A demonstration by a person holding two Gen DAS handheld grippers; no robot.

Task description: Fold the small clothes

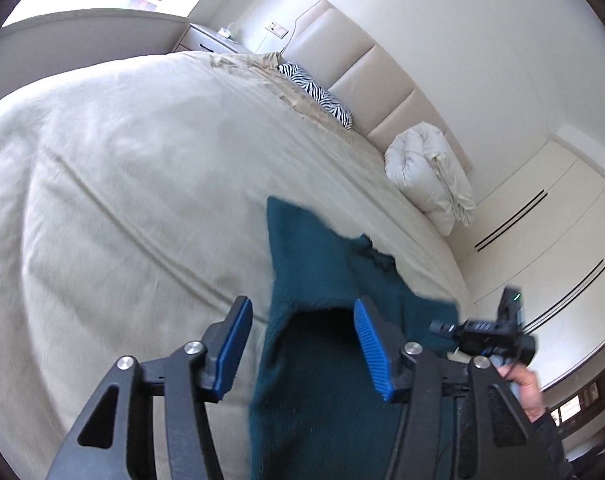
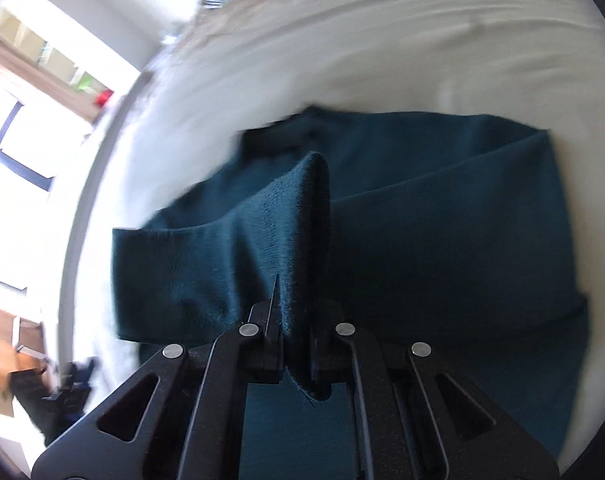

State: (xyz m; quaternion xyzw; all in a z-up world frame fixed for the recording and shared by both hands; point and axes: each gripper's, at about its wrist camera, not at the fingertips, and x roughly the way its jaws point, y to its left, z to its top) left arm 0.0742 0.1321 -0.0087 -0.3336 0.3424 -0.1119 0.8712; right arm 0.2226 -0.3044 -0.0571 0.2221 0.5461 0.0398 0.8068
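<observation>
A dark teal fuzzy garment (image 1: 326, 264) lies on the cream bedspread (image 1: 122, 168). My left gripper (image 1: 302, 344) is open, its blue pads (image 1: 372, 348) apart, hovering over the garment's near edge with nothing between them. In the right wrist view my right gripper (image 2: 298, 344) is shut on a raised fold of the teal garment (image 2: 442, 220), lifting that fold above the rest, which lies flat on the bed (image 2: 382, 40). The right gripper also shows in the left wrist view (image 1: 486, 336), held by a hand at the right.
A folded white duvet (image 1: 430, 172) and a zebra-print pillow (image 1: 314, 92) lie by the beige headboard (image 1: 366, 68). A nightstand (image 1: 210, 38) stands at the bed's far corner. White wardrobe doors (image 1: 542, 240) are at the right. The right view is motion-blurred, with a window (image 2: 22, 92) at left.
</observation>
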